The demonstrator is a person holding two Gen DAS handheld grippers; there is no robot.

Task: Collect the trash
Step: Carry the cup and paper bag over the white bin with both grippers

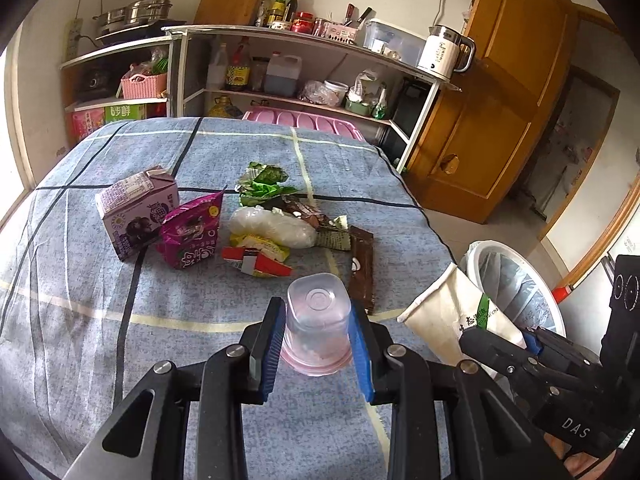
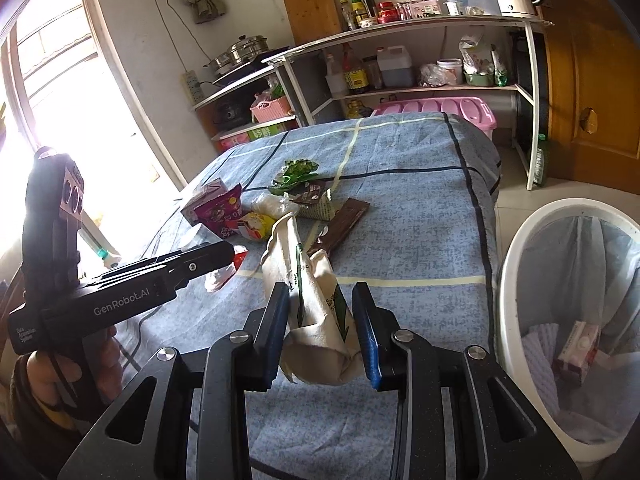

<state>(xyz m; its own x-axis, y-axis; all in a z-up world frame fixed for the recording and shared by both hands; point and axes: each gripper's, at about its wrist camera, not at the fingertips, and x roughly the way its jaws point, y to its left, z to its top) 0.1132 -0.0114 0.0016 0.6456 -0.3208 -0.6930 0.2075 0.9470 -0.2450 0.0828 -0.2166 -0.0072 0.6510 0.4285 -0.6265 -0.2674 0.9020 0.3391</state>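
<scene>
Behind the checked bed, shelves; left gripper (image 1: pixel 316 340) clamps a cup (image 1: pixel 316 320), right gripper (image 2: pixel 324 334) a crushed paper cup (image 2: pixel 316 304), which could slip short of the bin (image 2: pixel 516 280) at 3 o'clock.

— What is the clear cup (image 1: pixel 316 320) made of?
— Thin see-through plastic, smooth and a little glossy. The crushed cup (image 2: pixel 316 312) is matt off-white paper, creased.
— And the gripper fingers (image 1: pixel 267 354)?
— Matt black plastic with ribbed blue pads and bright metal screws.
— The table cover (image 1: pixel 100 320)?
— Woven cloth, mottled blue, matt and slightly rough.
— The rest?
— The snack wrappers (image 1: pixel 192 232) are shiny foil-like film, the milk carton (image 1: pixel 134 210) is printed card, the bin (image 2: pixel 516 280) is smooth white plastic with a thin crinkled liner, and the door (image 1: pixel 500 92) is varnished wood.
</scene>
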